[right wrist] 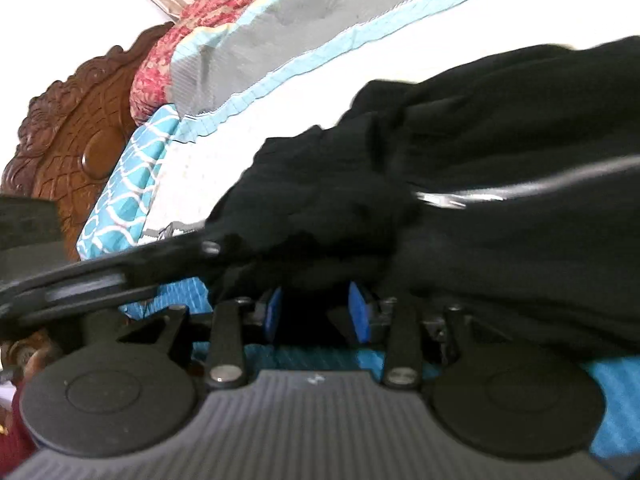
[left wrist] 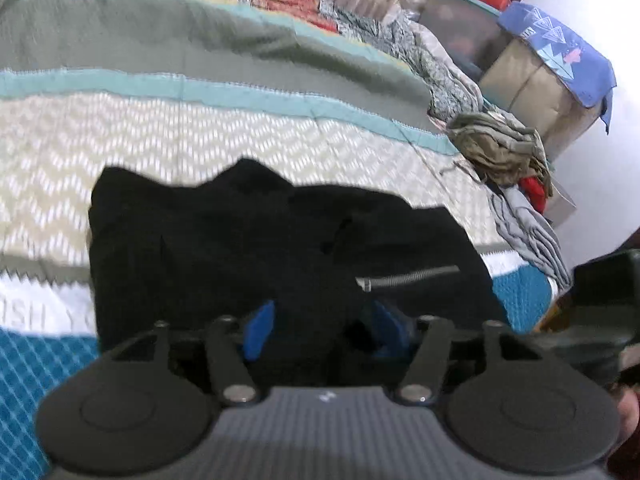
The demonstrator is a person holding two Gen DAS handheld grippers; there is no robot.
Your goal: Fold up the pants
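Observation:
The black pants lie folded in a bundle on the patterned bedspread, a silver zipper showing on top. My left gripper sits at the bundle's near edge, its blue fingertips apart with black fabric between them. In the right wrist view the same black pants fill the right side. My right gripper has its blue fingertips apart around the fabric's near edge. The left gripper's linkage crosses that view at left.
A heap of crumpled clothes lies at the bed's right edge, with a covered box behind it. A carved wooden headboard and a red patterned quilt lie beyond the bedspread.

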